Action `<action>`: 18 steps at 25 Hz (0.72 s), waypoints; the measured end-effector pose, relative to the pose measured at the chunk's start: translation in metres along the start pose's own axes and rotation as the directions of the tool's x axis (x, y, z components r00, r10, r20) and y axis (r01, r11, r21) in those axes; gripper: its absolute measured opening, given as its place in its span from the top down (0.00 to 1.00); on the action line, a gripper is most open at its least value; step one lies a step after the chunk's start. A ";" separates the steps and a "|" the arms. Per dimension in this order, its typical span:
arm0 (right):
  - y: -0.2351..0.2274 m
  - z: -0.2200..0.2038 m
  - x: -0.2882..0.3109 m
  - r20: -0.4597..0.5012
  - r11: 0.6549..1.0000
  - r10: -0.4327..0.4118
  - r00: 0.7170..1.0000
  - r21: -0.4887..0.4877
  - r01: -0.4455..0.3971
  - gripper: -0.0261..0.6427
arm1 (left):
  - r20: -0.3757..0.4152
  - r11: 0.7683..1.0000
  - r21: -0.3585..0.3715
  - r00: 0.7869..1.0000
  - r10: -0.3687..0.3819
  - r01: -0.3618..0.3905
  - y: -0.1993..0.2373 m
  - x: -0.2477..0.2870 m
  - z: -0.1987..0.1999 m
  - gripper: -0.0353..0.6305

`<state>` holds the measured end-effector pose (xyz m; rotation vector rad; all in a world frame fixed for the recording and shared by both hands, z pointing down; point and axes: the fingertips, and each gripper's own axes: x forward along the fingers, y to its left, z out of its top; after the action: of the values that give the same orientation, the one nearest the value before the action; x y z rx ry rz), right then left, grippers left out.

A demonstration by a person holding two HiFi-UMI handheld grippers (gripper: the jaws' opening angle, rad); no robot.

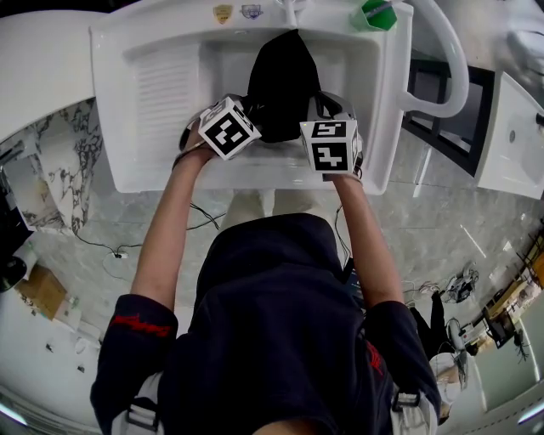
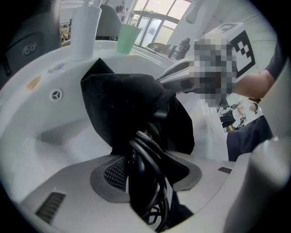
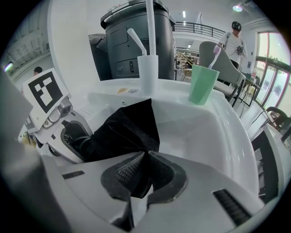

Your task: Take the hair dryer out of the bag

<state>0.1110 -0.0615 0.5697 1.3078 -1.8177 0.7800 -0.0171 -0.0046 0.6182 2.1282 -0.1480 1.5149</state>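
A black cloth bag (image 1: pixel 280 81) lies in the white sink (image 1: pixel 153 102), its far corner pointing at the back wall. My left gripper (image 1: pixel 253 117) is at the bag's near left. In the left gripper view its jaws (image 2: pixel 145 175) are closed on the black hair dryer (image 2: pixel 141 182), whose coiled cord (image 2: pixel 157 166) loops over it where it comes out of the bag (image 2: pixel 122 104). My right gripper (image 1: pixel 316 109) is at the bag's near right. It is shut (image 3: pixel 144 170) on a fold of the bag's cloth (image 3: pixel 127 132). Most of the dryer is hidden in the bag.
On the sink's back ledge stand a white cup (image 3: pixel 148 68) with a toothbrush and a green cup (image 3: pixel 202 84), also in the head view (image 1: pixel 374 13). An overflow hole (image 2: pixel 55 94) is in the basin wall. A person (image 3: pixel 234 38) stands far behind.
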 end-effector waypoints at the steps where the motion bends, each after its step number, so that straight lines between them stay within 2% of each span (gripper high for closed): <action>1: 0.000 0.000 0.000 -0.002 1.000 -0.001 1.000 0.000 0.001 0.90 | -0.001 1.000 0.004 1.000 -0.002 0.002 -0.001 0.000 0.000 0.62; 13: -0.005 -0.003 -0.002 -0.018 0.999 -0.017 1.000 -0.032 0.017 0.90 | 0.001 1.000 0.028 1.000 -0.006 0.006 -0.007 -0.006 0.000 0.62; 18: -0.004 -0.005 0.000 -0.026 0.999 -0.009 1.000 -0.037 0.008 0.90 | 0.002 1.000 0.017 1.000 -0.022 0.022 -0.011 -0.010 -0.004 0.62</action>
<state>0.1164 -0.0585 0.5722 1.2754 -1.7967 0.7514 -0.0198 0.0043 0.6066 2.1377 -0.1118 1.5065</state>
